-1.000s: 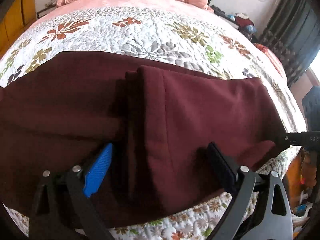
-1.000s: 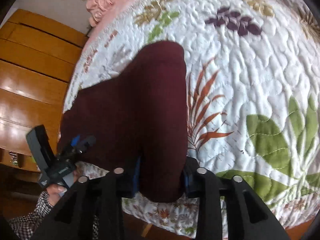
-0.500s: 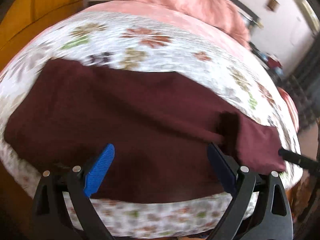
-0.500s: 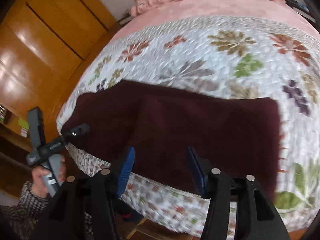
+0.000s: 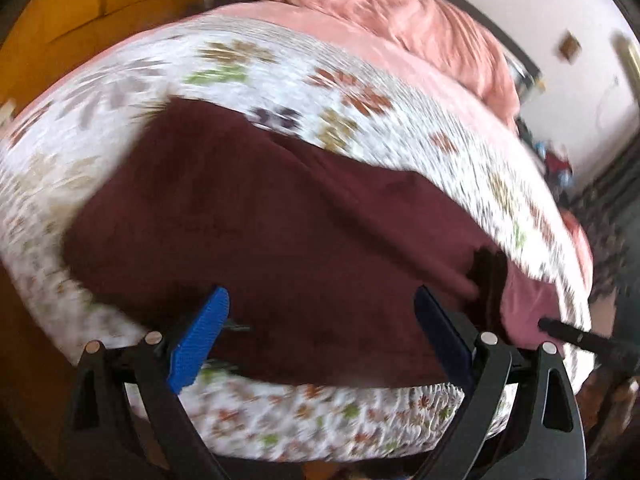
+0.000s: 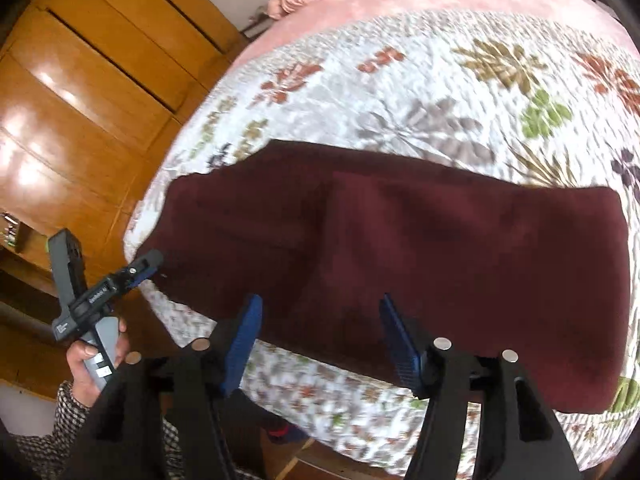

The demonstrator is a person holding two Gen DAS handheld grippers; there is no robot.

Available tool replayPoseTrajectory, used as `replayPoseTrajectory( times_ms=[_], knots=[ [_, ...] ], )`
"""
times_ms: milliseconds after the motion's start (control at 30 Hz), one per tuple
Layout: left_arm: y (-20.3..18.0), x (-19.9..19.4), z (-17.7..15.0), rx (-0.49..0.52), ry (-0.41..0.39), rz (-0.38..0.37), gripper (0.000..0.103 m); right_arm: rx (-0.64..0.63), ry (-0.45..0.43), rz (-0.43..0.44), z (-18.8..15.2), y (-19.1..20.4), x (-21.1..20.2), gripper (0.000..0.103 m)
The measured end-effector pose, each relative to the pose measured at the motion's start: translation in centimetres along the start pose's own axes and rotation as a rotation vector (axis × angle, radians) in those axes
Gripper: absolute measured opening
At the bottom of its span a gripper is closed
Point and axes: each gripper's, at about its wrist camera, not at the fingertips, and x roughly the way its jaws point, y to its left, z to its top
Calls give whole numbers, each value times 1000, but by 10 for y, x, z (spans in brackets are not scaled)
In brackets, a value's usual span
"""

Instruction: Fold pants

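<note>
On the near edge of the bed's floral quilt (image 6: 460, 92) the maroon pants (image 6: 400, 248) lie flat, already doubled into a long band running along that edge.

Cloth looks soft and limp, middling in weight, with a faintly napped surface, so probably not slippery. It will sag wherever it is unsupported. Best taken at an end or corner, pinching all layers together; a grip mid-panel would likely lift only the top layer.

Right gripper (image 6: 320, 340): jaws have just been opening, now standing well apart above the near hem, nothing between the pads. A second ago they were pinched on a fold of the pants; that fold now lies released and spread out.

Left gripper (image 5: 320, 332): jaws wide, empty, hovering over the near edge of the cloth. Its view is badly blurred. A second ago it was close in over the fold; now far more of the bed shows, and the pink blanket (image 5: 400, 20) beyond.
</note>
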Motion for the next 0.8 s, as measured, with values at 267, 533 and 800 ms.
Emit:
replayPoseTrajectory(
  times_ms=[267, 533, 800],
  knots=[
    [102, -22, -12, -400, 41, -64, 92, 22, 33, 14, 0, 9, 26, 62],
    [127, 5, -15, -551, 57, -223, 92, 50, 52, 5, -4, -5, 42, 61],
    [126, 16, -6, -602, 40, -310, 90, 41, 53, -8, -4, -6, 47, 63]
  ],
)
